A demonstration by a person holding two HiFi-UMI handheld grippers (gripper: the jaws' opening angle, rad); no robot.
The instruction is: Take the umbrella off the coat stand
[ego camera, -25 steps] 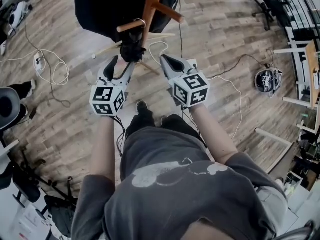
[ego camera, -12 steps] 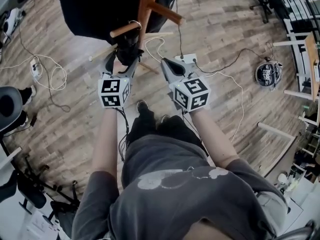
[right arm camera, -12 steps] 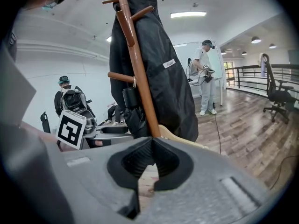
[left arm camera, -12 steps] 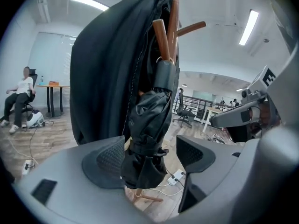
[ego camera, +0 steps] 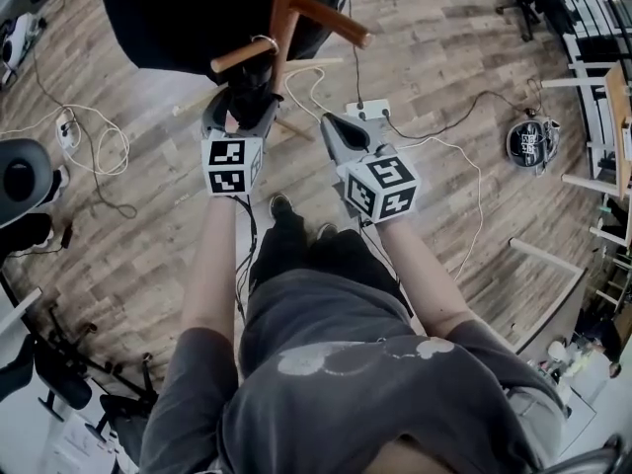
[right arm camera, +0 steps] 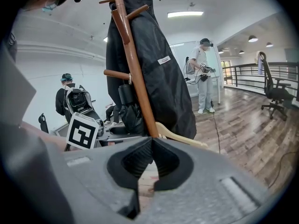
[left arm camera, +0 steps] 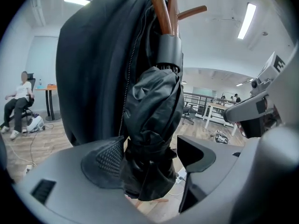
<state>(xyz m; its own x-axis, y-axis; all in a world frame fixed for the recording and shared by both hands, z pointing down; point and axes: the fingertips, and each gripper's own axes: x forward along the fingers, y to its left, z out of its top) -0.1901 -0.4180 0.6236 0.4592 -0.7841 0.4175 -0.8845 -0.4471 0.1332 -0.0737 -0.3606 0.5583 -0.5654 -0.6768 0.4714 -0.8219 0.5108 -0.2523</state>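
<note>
**Umbrella on the stand, bracketed but not yet gripped**

The folded umbrella (left arm camera: 152, 125) is hung under a peg (ego camera: 237, 55) of the stand (ego camera: 286, 13), at 12 o'clock of the left gripper (ego camera: 240, 109). Its jaws have just been opening and are held apart with the canopy between them, unclamped. The right gripper (ego camera: 334, 124), at 3 o'clock, is closed on nothing. Clamping, lifting off the peg and withdrawal are judged outstanding. The umbrella is crowded by the coat (ego camera: 168, 18) at 11 o'clock and the pole at 1 o'clock; open room is found toward 6 o'clock.
</note>
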